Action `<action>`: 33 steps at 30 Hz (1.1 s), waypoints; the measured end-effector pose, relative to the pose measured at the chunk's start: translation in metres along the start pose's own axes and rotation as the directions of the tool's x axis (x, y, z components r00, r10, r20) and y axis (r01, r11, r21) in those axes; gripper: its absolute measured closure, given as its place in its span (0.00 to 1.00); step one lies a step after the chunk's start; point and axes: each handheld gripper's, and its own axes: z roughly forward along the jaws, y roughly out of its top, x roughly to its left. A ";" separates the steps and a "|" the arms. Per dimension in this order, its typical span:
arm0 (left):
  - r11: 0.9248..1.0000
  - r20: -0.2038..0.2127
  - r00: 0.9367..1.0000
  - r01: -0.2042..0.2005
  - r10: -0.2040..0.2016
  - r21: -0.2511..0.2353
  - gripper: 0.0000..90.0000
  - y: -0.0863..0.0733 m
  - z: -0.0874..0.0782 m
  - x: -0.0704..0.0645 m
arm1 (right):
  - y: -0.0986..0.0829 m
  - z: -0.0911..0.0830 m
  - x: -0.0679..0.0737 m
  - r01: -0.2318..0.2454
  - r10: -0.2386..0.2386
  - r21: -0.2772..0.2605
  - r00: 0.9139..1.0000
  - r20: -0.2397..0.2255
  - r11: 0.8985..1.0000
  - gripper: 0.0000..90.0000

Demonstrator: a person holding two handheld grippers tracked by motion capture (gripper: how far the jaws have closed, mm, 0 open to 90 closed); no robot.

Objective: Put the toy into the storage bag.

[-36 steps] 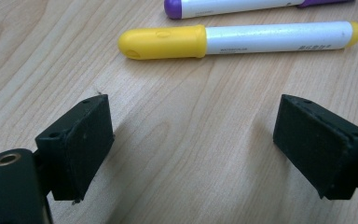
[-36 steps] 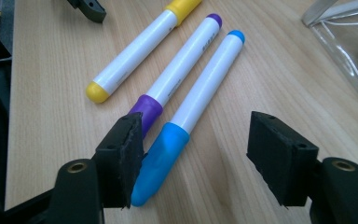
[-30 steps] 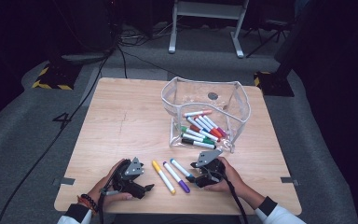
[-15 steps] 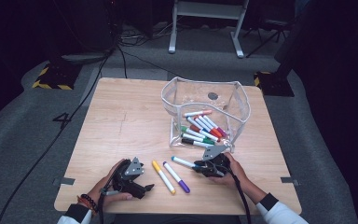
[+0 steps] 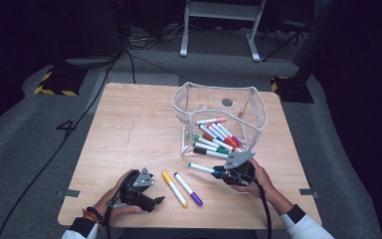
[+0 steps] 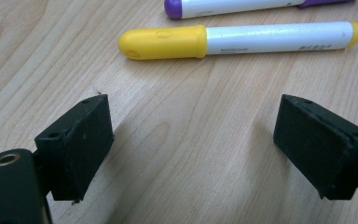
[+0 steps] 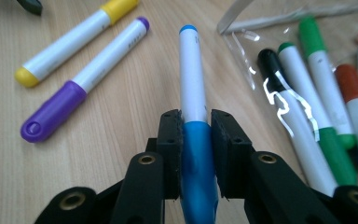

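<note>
Now, from the high view, the right gripper (image 5: 222,173) holds the blue marker (image 5: 201,168) clamped at its cap end, the white barrel sticking out to the left just in front of the clear pouch (image 5: 258,107). A second ago that marker lay on the wooden table (image 5: 129,124) beside the other two, with the right gripper over its near end; since then the hand has drawn it back to the right, nearer the pouch's mouth. The left gripper (image 5: 155,200) rests low on the table, near the yellow marker (image 5: 173,188) and the purple marker (image 5: 188,188), and has not shifted.

From the left gripper view, its jaws stand wide apart with bare wood between them; the yellow marker (image 6: 240,39) lies crosswise just beyond the tips and the purple marker (image 6: 256,5) behind it, neither touched.

From the right gripper view, both pads press on the blue cap of the blue marker (image 7: 193,88), which points forward past the pouch's opening (image 7: 298,18). Inside lie other markers, green (image 7: 324,93), black and red-brown among them.

I judge that the pick is done and the blue marker is on its way into the pouch, with two still left on the table.
</note>
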 end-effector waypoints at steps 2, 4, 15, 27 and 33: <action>1.000 0.000 1.000 0.000 0.000 0.000 0.13 0.000 0.000 0.000 | 0.004 -0.008 -0.001 0.013 -0.013 -0.021 1.000 -0.001 1.000 0.83; 1.000 0.001 1.000 0.000 0.000 -0.001 0.13 0.000 0.000 0.000 | 0.008 -0.015 -0.001 0.021 -0.021 -0.037 1.000 0.004 0.999 0.83; 1.000 0.002 1.000 -0.001 0.001 -0.001 0.13 0.000 0.000 0.000 | 0.042 -0.066 -0.011 0.083 -0.081 -0.112 0.996 0.024 0.990 0.83; 1.000 0.002 1.000 -0.001 0.001 -0.001 0.13 0.000 0.000 0.000 | 0.082 -0.113 -0.032 0.123 -0.107 -0.176 0.989 0.098 0.977 0.83; 1.000 0.002 1.000 -0.001 0.001 -0.001 0.13 0.000 0.000 0.000 | 0.094 -0.122 -0.053 0.115 -0.092 -0.171 0.986 0.137 0.979 0.83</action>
